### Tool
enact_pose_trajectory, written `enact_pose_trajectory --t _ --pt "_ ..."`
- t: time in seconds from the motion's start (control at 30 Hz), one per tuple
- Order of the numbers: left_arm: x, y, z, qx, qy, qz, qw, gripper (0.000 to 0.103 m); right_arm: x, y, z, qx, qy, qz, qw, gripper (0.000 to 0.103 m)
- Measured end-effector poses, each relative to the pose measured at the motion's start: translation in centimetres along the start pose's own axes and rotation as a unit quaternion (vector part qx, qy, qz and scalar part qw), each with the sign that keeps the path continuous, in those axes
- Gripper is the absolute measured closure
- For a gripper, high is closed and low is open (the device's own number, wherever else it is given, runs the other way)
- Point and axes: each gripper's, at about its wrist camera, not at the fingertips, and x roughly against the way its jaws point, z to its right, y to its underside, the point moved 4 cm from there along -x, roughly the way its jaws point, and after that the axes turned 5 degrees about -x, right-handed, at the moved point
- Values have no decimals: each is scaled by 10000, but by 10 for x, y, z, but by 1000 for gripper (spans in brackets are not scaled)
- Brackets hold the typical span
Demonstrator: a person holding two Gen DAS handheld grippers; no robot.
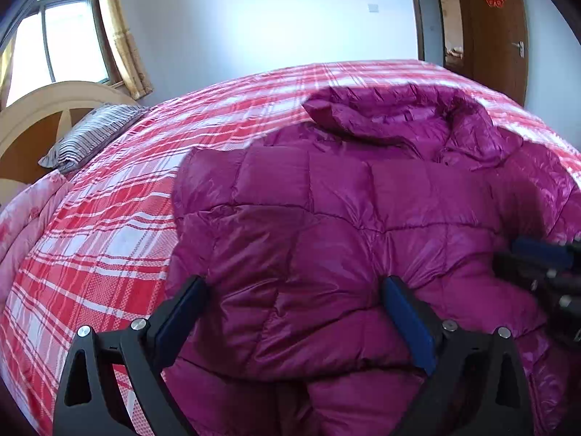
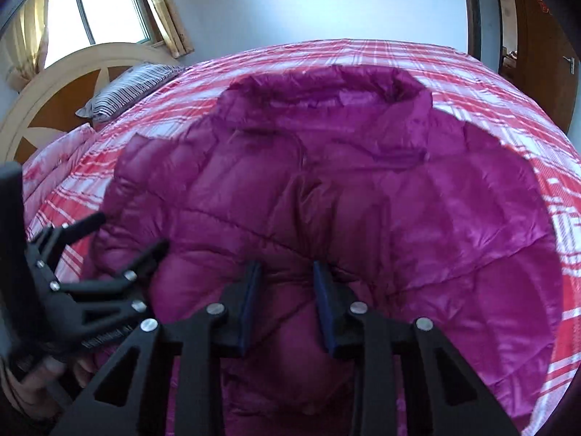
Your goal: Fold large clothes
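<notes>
- A magenta quilted jacket point(image 1: 326, 218) lies spread on the bed point(image 1: 109, 225), hood point(image 1: 381, 116) toward the far side, its near part puffed up under both tongs
- The left side of the jacket looks folded in over the body, though the fisheye makes the layers hard to read
- Left tongs point(image 1: 294, 290): fingers wide apart, a bulge of jacket between the blue pads point(image 1: 406, 323), which press into the fabric without clamping it
- Right tongs point(image 2: 287, 283): fingers drawn in close on a ridge of jacket, the pads touching it on both sides, so it seems gripped
- In the right wrist view the left tongs point(image 2: 120, 232) sit just beside, at the jacket's left edge, with a hand on the handle at the lower left
- The bed has a red and white plaid sheet; a striped pillow point(image 1: 90, 134) rests by the headboard point(image 1: 40, 109)
- Behind: window point(image 1: 65, 36), curtain, white wall, brown door point(image 1: 494, 29)
</notes>
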Motion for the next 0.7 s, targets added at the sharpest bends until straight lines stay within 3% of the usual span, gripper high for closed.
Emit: enact_pose_trajectory --t 0.13,0.23,0.37,0.47,0.53,0.6,0.67,0.7 --pt "33 -6 -26 374 -11 535 9979 5 -6 -1 0 70 32 -12 10000 70" --pt "55 -16 -59 767 187 1078 9910 5 -3 1 -1 55 8 59 10000 69" --pt "51 -36 -87 1018 440 1194 9866 5 -1 3 -2 49 -16 137 9999 69" --pt "39 -50 -76 886 707 1203 9862 5 0 4 -4 87 -10 184 9998 67" --pt "30 -56 -56 550 651 1140 9898 5 1 5 -5 102 -4 203 9997 66" --pt "13 -57 -36 18 383 891 9953 5 1 5 -4 94 -24 215 9997 66" --pt "-17 -48 -29 -523 -758 368 9951 5 1 5 -5 91 -38 228 9997 65" --pt "-26 -43 -31 -533 -910 233 9942 5 2 5 -5 102 -70 245 9996 62"
